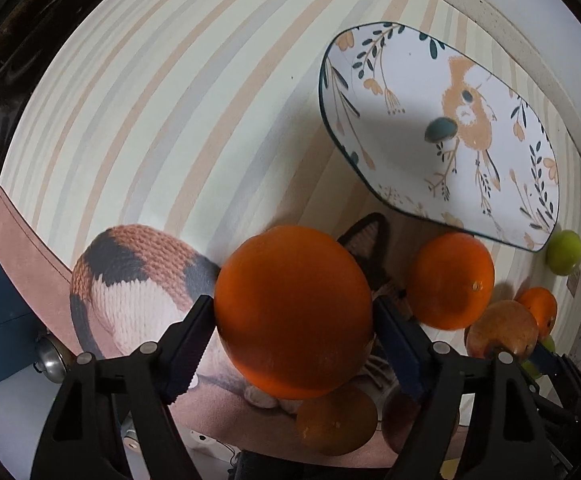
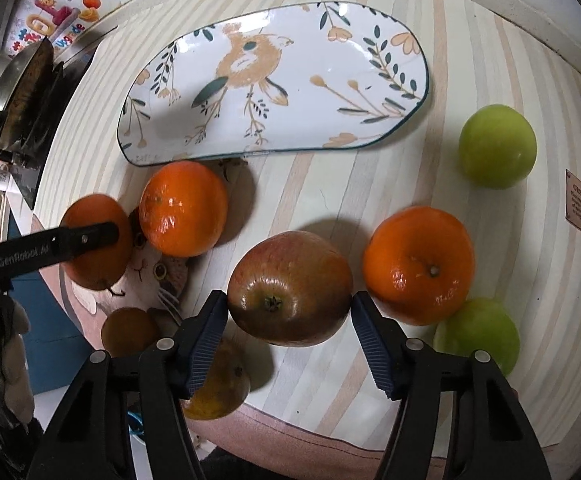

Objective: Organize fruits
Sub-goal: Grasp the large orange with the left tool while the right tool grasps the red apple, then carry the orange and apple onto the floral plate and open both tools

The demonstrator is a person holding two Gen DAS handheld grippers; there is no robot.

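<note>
My left gripper [image 1: 293, 312] is shut on a large orange [image 1: 293, 310] and holds it above the striped table; the right wrist view shows it at the left [image 2: 94, 240]. My right gripper [image 2: 289, 312] is shut on a red-brown apple [image 2: 289, 288], which also shows in the left wrist view [image 1: 502, 330]. The bird-patterned oval plate [image 2: 370, 64] lies at the back with no fruit on it; it shows in the left wrist view too [image 1: 410, 60]. Loose on the table are an orange by the plate [image 2: 183, 208], another orange [image 2: 418, 266] and two green apples [image 2: 497, 146], [image 2: 476, 334].
Two more oranges lie low near the table's front edge [image 2: 128, 332], [image 2: 218, 388]. A cat-print mat [image 1: 130, 280] covers the near left of the table. A dark stove and pan [image 2: 26, 80] stand at the far left.
</note>
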